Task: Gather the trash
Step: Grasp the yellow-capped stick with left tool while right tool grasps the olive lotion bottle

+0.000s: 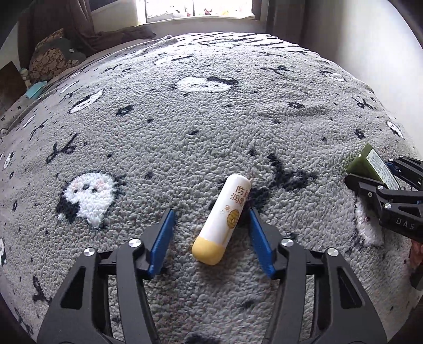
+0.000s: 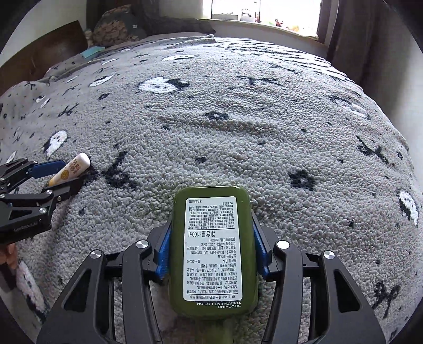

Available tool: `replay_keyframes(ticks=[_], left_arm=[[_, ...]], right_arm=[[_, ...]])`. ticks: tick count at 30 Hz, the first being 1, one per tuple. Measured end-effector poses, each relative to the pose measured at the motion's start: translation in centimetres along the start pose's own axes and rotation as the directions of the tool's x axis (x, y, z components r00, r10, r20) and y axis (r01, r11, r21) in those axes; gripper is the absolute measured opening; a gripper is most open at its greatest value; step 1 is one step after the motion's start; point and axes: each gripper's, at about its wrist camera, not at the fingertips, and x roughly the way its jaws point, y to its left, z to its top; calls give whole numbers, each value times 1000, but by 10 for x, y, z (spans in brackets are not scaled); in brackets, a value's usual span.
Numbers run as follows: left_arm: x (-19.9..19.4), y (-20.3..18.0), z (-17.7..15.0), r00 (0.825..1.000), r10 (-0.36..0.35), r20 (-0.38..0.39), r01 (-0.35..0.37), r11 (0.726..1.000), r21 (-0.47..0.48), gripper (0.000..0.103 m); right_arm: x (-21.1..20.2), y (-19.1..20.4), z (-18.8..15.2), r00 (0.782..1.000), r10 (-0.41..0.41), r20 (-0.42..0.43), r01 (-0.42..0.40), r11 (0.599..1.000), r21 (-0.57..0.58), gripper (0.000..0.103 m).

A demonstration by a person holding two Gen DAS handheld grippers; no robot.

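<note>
With my right gripper [image 2: 211, 254] pinching the green lotion bottle [image 2: 211, 251], I'd centre my left gripper [image 1: 211, 238], fingers spread, before squeezing the white tube [image 1: 224, 222]

A grey shaggy blanket [image 1: 211, 127] (white ghost shapes, black marks) covers the bed; pillows [image 1: 53, 57] lie beside a bright window [image 1: 195, 8].

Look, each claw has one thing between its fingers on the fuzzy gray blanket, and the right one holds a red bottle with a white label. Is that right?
Not quite: the bottle in the right gripper is green, not red, as the right wrist view shows. Its white label and the gray blanket are right, and the left gripper brackets a white tube.
</note>
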Motion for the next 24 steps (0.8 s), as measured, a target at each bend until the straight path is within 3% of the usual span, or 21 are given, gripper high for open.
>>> replay_keyframes(ticks=[4, 7, 15, 24], left_arm=[[0, -5, -1, 1000, -8, -19, 9, 1000, 26, 27], [-7, -8, -6, 999, -8, -33, 9, 999, 48, 21], [-49, -15, -40, 998, -11, -57, 14, 998, 68, 18], [-149, -22, -80, 999, -39, 25, 37, 997, 62, 18]], right_arm=[[-6, 0, -6, 999, -4, -38, 5, 1000, 29, 51], [-14, 1, -14, 997, -13, -83, 18, 998, 55, 51], [-56, 14, -56, 997, 32, -74, -28, 998, 54, 51], [-149, 42, -92, 996, 88, 33, -89, 996, 12, 51]])
